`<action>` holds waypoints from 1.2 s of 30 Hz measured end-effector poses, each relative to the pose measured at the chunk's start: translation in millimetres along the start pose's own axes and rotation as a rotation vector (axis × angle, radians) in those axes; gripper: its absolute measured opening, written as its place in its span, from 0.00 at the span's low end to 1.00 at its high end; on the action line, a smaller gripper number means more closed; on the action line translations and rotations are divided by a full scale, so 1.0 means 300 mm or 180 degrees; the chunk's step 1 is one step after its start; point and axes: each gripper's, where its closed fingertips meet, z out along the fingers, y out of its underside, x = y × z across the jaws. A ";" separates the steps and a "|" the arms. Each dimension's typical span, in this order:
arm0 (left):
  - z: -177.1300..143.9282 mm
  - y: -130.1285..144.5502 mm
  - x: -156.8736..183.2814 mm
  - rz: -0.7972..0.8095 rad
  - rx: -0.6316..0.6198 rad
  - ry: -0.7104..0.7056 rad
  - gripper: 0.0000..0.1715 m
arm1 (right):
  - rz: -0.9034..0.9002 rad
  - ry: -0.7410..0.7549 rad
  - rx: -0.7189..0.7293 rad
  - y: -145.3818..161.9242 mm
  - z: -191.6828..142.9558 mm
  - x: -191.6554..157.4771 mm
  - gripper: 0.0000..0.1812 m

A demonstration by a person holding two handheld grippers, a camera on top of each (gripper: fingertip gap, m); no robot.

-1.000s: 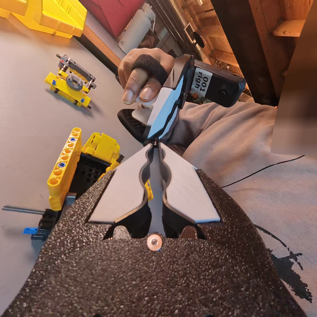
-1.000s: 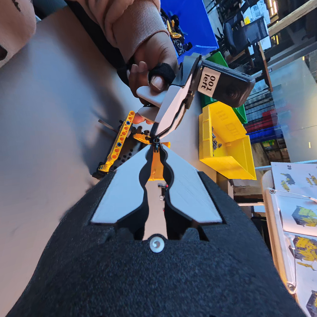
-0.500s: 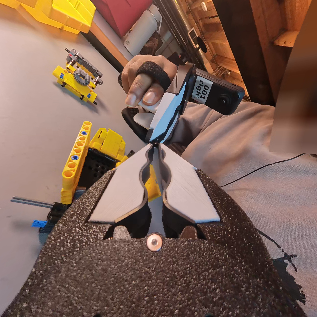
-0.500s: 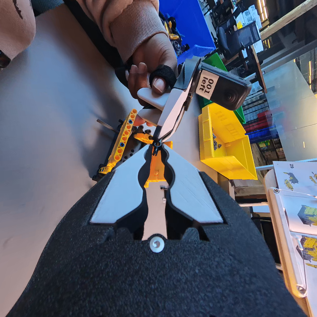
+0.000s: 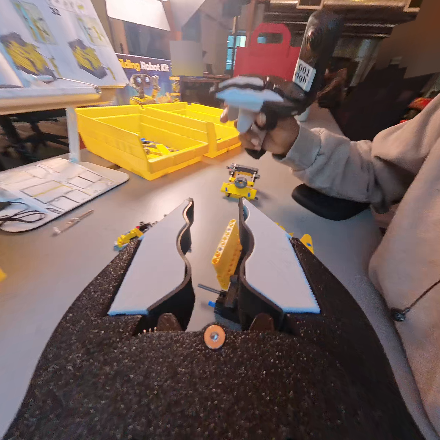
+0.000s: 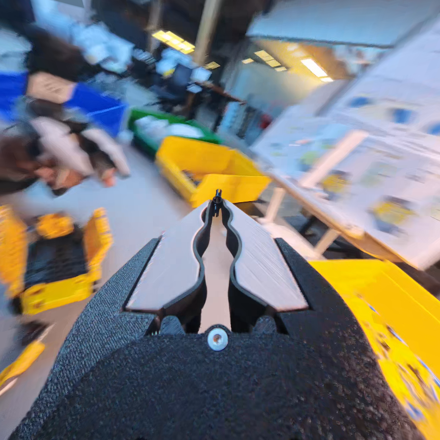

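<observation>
**Black pin pinched at the very tip of the right gripper, left one spread over the yellow build**

Black pin [image 6: 217,199] sits right at the tips of the right gripper [image 6: 217,206], whose fingers are pressed together on its lower part, so most of the pin pokes out past them. My guess is it's held that far out so the free end stays exposed and usable. Its long axis runs straight along the fingers, pointing away from the camera toward the yellow bin [image 6: 209,171] on the grey table [image 6: 142,209]. It's up in the air, not touching anything but the fingers. The right wrist view is pretty smeared, so no finer detail on the pin's shape.

The left gripper [image 5: 215,202] is spread wide and holding nothing. It hangs low over the table, and between its fingers you can see the yellow holed beam [image 5: 227,252] of the black-and-yellow model [image 5: 228,297], lying close along the inside of the right-hand finger; can't tell if it's actually touching. The beam's long axis runs roughly along the fingers too.

Further out in the left wrist view: a small yellow gear assembly [image 5: 239,184] just beyond the fingertips, then the yellow bins [image 5: 133,142], with loose parts in the nearest one. An open instruction booklet [image 5: 47,47] is propped on a white stand [image 5: 71,133] to the left, probably so it's readable while working. The right gripper shows up here as well, raised above the table in the person's hand [image 5: 269,138].
</observation>
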 end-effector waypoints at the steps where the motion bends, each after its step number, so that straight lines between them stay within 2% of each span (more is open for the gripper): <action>1: -0.004 0.000 -0.013 0.0070 -0.0007 -0.0083 0.21 | 0.0160 0.0397 0.0098 -0.005 -0.055 0.140 0.03; 4: -0.005 0.003 -0.023 0.0203 -0.0019 -0.0174 0.21 | 0.0486 0.1727 0.0229 0.064 -0.325 0.552 0.03; 6: 0.000 0.015 -0.020 0.0272 -0.0066 -0.0187 0.21 | 0.0650 0.2405 0.0141 0.160 -0.527 0.728 0.03; 9: 0.017 0.049 -0.013 0.0348 -0.0210 -0.0173 0.21 | 0.0715 0.3035 -0.0374 0.343 -0.747 0.857 0.03; 11: 0.027 0.064 -0.008 0.0376 -0.0260 -0.0158 0.21 | 0.0969 0.3161 -0.0618 0.444 -0.824 0.885 0.03; 14: 0.036 0.082 -0.013 0.0379 -0.0319 -0.0168 0.21 | 0.1323 0.3094 -0.0914 0.545 -0.851 0.905 0.03; 17: 0.039 0.094 -0.024 0.0350 -0.0353 -0.0186 0.21 | 0.1389 0.3051 -0.1069 0.578 -0.842 0.932 0.03; 26: 0.040 0.081 -0.007 0.0244 -0.0248 -0.0030 0.20 | 0.1459 0.3129 -0.1116 0.588 -0.850 0.963 0.03; 36: 0.050 0.115 -0.004 0.0256 -0.0386 0.0007 0.20 | 0.1485 0.3092 -0.1087 0.604 -0.843 0.961 0.03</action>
